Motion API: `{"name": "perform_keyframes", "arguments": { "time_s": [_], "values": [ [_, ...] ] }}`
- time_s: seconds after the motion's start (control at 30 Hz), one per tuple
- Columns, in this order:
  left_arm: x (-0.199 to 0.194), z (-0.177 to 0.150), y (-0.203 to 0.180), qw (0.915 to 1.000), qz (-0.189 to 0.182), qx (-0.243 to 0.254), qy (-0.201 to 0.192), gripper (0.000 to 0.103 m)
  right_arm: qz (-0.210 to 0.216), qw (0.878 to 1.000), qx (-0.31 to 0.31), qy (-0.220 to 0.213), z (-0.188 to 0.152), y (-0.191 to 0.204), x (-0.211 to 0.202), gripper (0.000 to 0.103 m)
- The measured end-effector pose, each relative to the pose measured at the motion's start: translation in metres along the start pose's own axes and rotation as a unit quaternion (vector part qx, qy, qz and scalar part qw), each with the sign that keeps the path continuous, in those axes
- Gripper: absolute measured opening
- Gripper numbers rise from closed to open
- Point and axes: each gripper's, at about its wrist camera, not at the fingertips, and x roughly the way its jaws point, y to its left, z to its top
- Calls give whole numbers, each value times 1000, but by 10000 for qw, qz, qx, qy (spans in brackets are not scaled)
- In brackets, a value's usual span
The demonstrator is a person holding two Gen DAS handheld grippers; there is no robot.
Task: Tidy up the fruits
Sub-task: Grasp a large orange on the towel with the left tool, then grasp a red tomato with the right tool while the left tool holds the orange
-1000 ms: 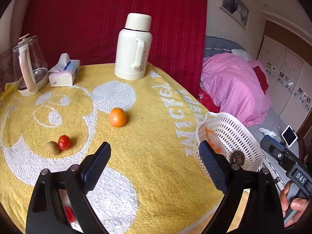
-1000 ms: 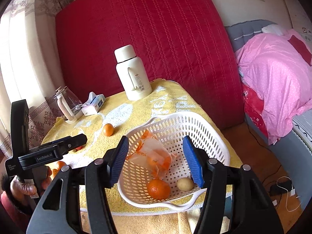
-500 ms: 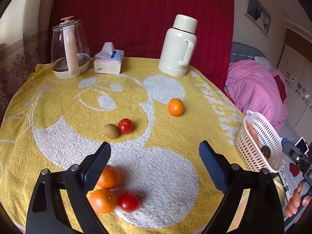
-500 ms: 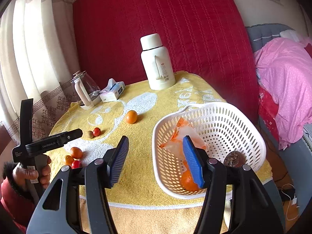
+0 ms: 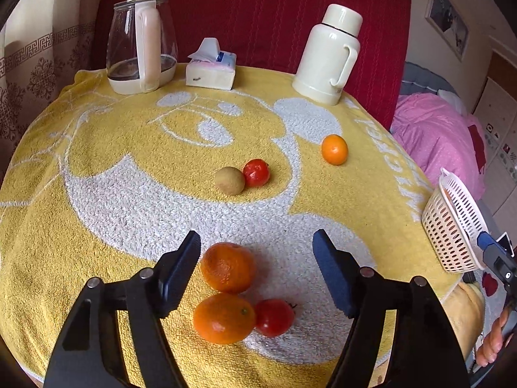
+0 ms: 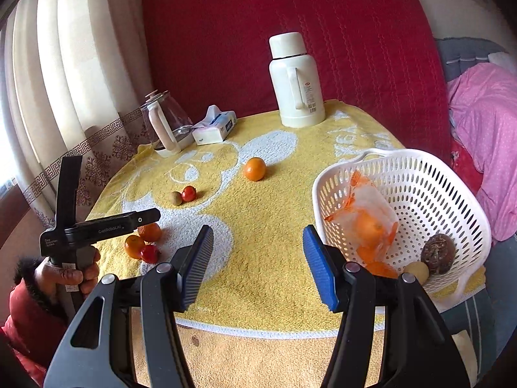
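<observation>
My left gripper (image 5: 257, 245) is open and empty, low over the table's near edge, with an orange (image 5: 228, 266) between its fingers. A second orange (image 5: 223, 318) and a tomato (image 5: 274, 317) lie just behind it. Farther off lie a brownish-green fruit (image 5: 229, 180), a tomato (image 5: 256, 172) and a lone orange (image 5: 334, 149). My right gripper (image 6: 258, 239) is open and empty at the front edge, left of the white basket (image 6: 452, 194). The basket holds a plastic bag with oranges (image 6: 368, 223), a dark wrinkled fruit (image 6: 437, 253) and a pale small fruit (image 6: 416, 271).
A glass kettle (image 5: 142, 38), a tissue box (image 5: 211, 71) and a cream thermos (image 5: 329, 55) stand along the far edge of the yellow towel-covered table (image 5: 97, 161). A red wall hanging is behind, a pink-covered bed (image 6: 484, 129) to the right, curtains to the left.
My left gripper swung left away from the basket and came down over the near cluster of oranges and tomato. My right gripper drew back left of the basket.
</observation>
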Motion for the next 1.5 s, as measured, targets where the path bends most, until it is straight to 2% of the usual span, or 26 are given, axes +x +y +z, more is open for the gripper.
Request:
{"name": "perform_keyframes", "arguments": {
  "time_s": [0.13, 0.3, 0.43, 0.77, 1.07, 1.17, 1.27, 1.5],
  "values": [
    [10, -5, 9, 9998, 72, -89, 141, 60, 74, 9999, -24, 109, -2, 8, 7, 59],
    [18, -8, 15, 9996, 103, -144, 235, 55, 163, 9996, -85, 231, -5, 19, 14, 59],
    [22, -8, 20, 9994, 61, -212, 254, 40, 228, 9992, -124, 314, -6, 26, 20, 59],
    [2, -3, 26, 9994, -109, -331, -44, 40, 457, 9954, -500, 679, -12, 55, 45, 59],
    [-22, 4, 41, 9979, -171, -506, -357, 40, 892, 9853, -921, 1124, -17, 94, 82, 59],
    [-28, 5, 45, 9973, -198, -554, -438, 40, 1026, 9812, -1052, 1255, -19, 107, 94, 57],
    [-32, 5, 48, 9967, -229, -598, -502, 40, 1078, 9779, -1190, 1339, -18, 119, 104, 48],
    [-39, 5, 55, 9954, -268, -684, -613, 40, 1117, 9718, -1313, 1608, -21, 138, 129, 44]
  ]
}}
